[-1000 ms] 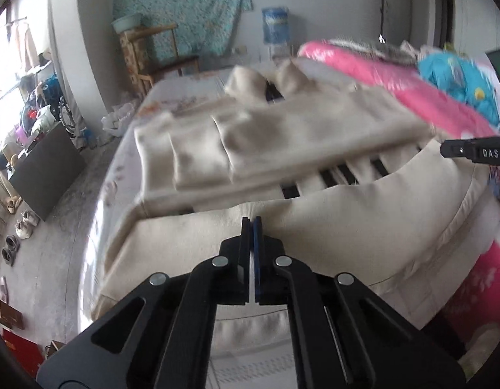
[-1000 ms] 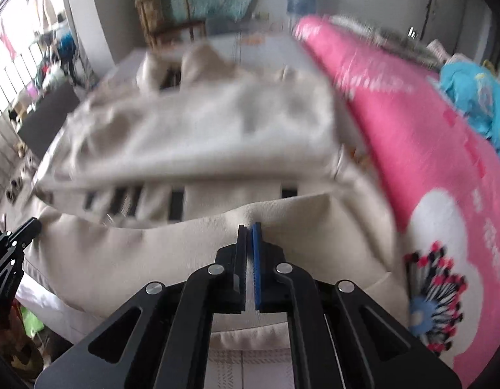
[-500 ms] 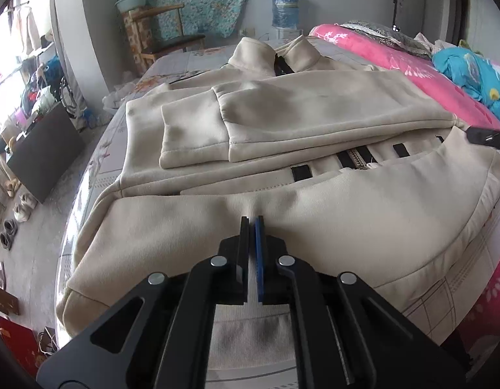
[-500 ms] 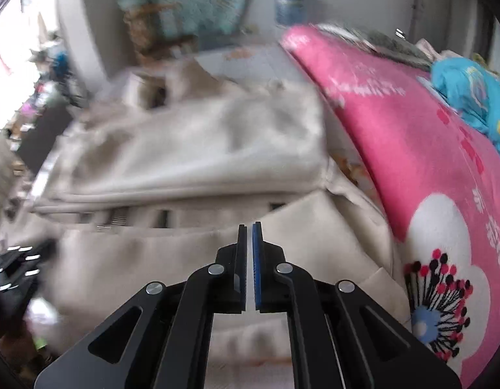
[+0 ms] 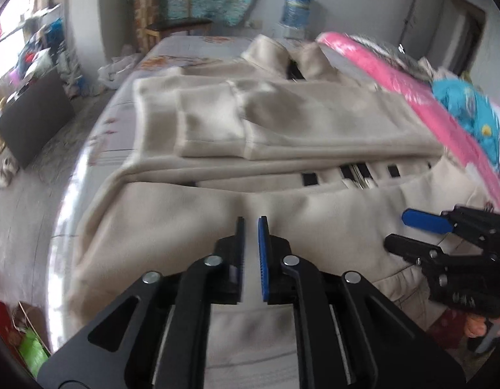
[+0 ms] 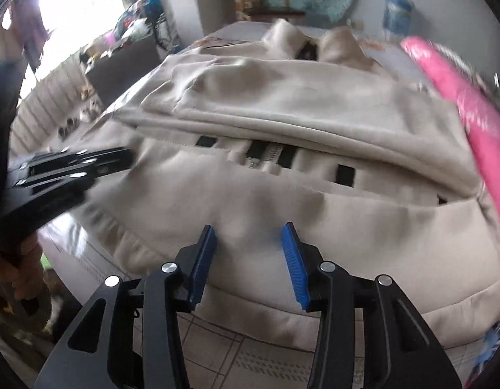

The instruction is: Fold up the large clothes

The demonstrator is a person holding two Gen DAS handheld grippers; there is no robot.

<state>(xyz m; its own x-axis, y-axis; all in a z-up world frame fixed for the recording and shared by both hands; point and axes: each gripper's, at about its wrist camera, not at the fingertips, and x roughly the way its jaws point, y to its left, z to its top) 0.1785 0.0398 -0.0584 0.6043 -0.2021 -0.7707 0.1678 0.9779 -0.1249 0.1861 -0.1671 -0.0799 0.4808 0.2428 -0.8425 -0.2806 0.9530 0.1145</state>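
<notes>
Right wrist view: the right hand-held gripper (image 6: 248,236), just opening, hovers spread over the beige coat (image 6: 282,120); the left hand-held gripper (image 5: 251,227) gapes slightly, pinching nothing.

Both my grippers let go of the beige jacket (image 5: 198,227): left gripper (image 5: 251,223) jaws have just been cracking apart, narrow gap, nothing between. Right gripper (image 6: 250,231) jaws have just been opening wide, hem fabric below, not pinched. Folded-over hem now lies flat on the jacket.
</notes>
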